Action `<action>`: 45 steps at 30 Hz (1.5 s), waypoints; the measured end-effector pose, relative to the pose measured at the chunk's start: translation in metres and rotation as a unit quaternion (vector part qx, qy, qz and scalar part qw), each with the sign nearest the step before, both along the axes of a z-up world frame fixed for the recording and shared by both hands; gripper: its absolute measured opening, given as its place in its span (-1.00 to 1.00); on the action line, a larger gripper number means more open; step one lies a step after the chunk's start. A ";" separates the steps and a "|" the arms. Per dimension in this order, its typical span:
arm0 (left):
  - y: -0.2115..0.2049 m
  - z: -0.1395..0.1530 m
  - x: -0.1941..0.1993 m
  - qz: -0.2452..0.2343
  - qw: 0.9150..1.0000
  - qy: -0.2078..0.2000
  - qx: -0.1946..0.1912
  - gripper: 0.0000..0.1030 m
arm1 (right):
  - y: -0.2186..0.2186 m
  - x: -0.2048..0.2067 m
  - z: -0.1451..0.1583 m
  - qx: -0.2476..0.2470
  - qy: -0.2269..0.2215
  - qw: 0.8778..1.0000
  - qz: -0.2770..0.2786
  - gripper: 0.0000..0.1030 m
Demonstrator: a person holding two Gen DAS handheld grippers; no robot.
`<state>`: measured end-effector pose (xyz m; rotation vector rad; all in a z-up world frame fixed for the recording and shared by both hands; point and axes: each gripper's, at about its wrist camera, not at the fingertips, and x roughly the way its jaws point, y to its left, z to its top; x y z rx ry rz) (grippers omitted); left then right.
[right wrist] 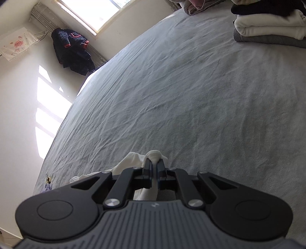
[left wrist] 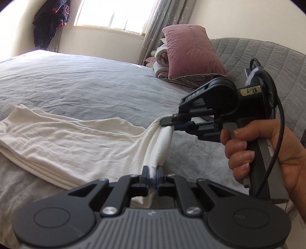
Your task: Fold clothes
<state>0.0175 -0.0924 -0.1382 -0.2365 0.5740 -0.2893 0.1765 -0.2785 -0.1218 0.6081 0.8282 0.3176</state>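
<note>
I see both grippers clamped on white garment (left wrist: 76,138). Left gripper (left wrist: 152,173) pinches near edge, right gripper (left wrist: 168,122) pinches bunched corner just beyond, hand (left wrist: 267,153) on its handle. Rest of garment lies folded flat on grey bed (left wrist: 86,84). 1 clothes stack (right wrist: 271,24) far right.

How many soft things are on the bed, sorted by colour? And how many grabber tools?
White: 2, the white garment being folded and a folded white item in the stack
Pink: 1, the pillow
Grey: 1, a folded grey item
Dark: 1, a folded dark item
Grabbers: 2, left gripper, right gripper
Total: 7
</note>
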 end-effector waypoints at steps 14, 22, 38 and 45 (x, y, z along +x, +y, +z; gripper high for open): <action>0.089 0.002 0.015 0.073 0.993 0.010 -0.089 -0.87 | 0.071 0.028 0.015 -0.032 -0.007 0.999 0.041 -0.89; 0.138 -0.004 0.020 0.113 0.987 0.012 -0.115 -0.87 | 0.124 0.039 0.015 -0.047 -0.008 0.997 0.067 -0.89; 0.222 -0.015 0.022 0.177 0.973 0.021 -0.149 -0.87 | 0.217 0.059 0.013 -0.050 -0.010 0.992 0.118 -0.89; 0.246 -0.018 0.026 0.191 0.971 0.028 -0.141 -0.87 | 0.247 0.064 0.008 -0.046 -0.013 0.990 0.134 -0.88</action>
